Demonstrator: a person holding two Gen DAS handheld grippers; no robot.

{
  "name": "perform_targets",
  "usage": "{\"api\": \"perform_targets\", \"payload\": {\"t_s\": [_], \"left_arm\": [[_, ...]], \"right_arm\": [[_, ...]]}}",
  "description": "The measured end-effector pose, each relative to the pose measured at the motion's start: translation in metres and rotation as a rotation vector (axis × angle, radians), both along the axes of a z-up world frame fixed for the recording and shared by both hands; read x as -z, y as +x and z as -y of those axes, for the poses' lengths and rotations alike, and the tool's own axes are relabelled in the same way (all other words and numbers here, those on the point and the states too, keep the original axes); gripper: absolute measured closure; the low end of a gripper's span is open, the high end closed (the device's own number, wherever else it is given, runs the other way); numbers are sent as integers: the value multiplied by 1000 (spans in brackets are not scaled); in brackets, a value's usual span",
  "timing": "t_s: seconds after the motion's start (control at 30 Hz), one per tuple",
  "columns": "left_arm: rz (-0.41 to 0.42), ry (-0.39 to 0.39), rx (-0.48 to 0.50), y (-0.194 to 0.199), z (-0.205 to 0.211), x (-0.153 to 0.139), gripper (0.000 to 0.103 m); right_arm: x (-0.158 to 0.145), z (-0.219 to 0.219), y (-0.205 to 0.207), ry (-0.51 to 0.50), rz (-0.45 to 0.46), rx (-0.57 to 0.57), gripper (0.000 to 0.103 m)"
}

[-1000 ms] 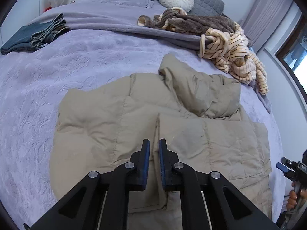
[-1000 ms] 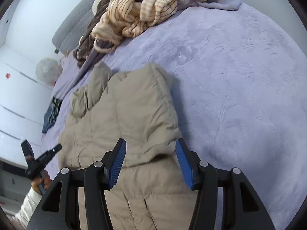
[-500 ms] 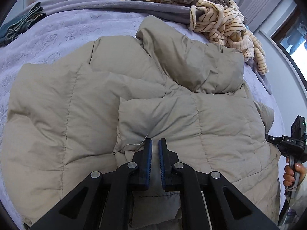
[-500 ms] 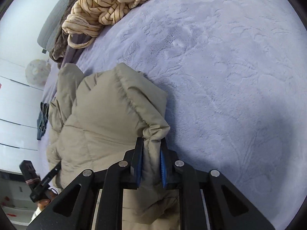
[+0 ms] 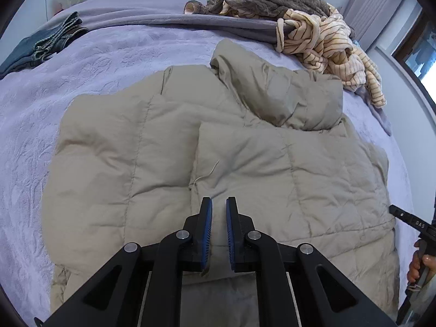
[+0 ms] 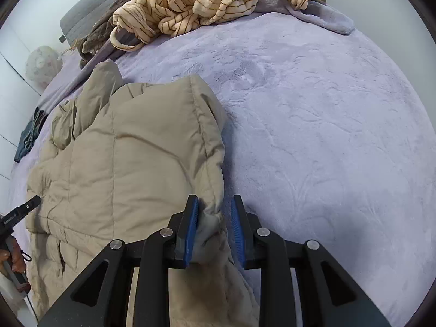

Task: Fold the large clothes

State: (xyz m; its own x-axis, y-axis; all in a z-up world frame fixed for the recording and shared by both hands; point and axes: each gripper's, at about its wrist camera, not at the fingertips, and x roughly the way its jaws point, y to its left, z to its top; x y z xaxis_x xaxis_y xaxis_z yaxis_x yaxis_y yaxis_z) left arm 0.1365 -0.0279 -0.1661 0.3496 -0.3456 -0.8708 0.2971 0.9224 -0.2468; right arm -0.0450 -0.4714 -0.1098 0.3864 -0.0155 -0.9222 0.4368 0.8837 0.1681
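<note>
**Puffy jacket mid-fold on the bed**

The tan jacket [image 5: 223,163] lies flat on the lilac bed [image 6: 327,136], collar toward the pillows, hem toward the person; its long axis runs that way. It looks light, soft and springy, likely slippery, so seams and edges give the surest hold. The left tool [image 5: 217,207] is nearly closed, empty above the front panel. The right tool [image 6: 214,204], jaws just parting, straddles the cuff [image 6: 211,215] loosely.

My own gripper arms hide the beige jacket's [image 5: 169,163] near hem at lower centre; the jeans [image 5: 41,47] run off the upper-left edge.
</note>
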Motion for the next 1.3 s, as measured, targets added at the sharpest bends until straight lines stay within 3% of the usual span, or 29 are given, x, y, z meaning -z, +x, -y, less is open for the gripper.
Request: {"api": "perform_targets", "payload": {"t_s": [0.07,0.27,0.63,0.67,0.7,0.73,0.8,0.97,1.03,1.1,1.3], "left_arm": [[-18,40,-15,-4,-3,5,91],[-60,61,-61,-19,-20,-6,91],[-117,138,-59,-93,-33,-50,90],[-119,142,-62,-100,-34,-54,86],[-124,145,-68,-106,-36,-57,48],[-117,148,-81,-112,-39,-61,2],[-55,144,-118,-128,-45,-75,0],[-78,189,-100,-152,-41,-85,0],[-80,196,-97,-162,-39,-90,0],[-88,191,-93,-171,-37,-93,0],[-97,240,-151,-197,-35,-93,0]], "right_arm": [[-2,-1,-12,-2,-24,17,71],[-13,-3,-39,60,-90,73,69],[-47,-32,-91,151,-142,77,46],[-50,-34,-94,156,-143,75,46],[-53,-37,-98,159,-147,72,46],[-56,-40,-101,160,-151,70,44],[-61,-43,-107,166,-151,64,43],[-69,-51,-119,147,-170,53,43],[-74,-54,-123,156,-162,40,38],[-79,-59,-127,169,-144,21,17],[-81,-75,-134,206,-143,-41,16]]}}
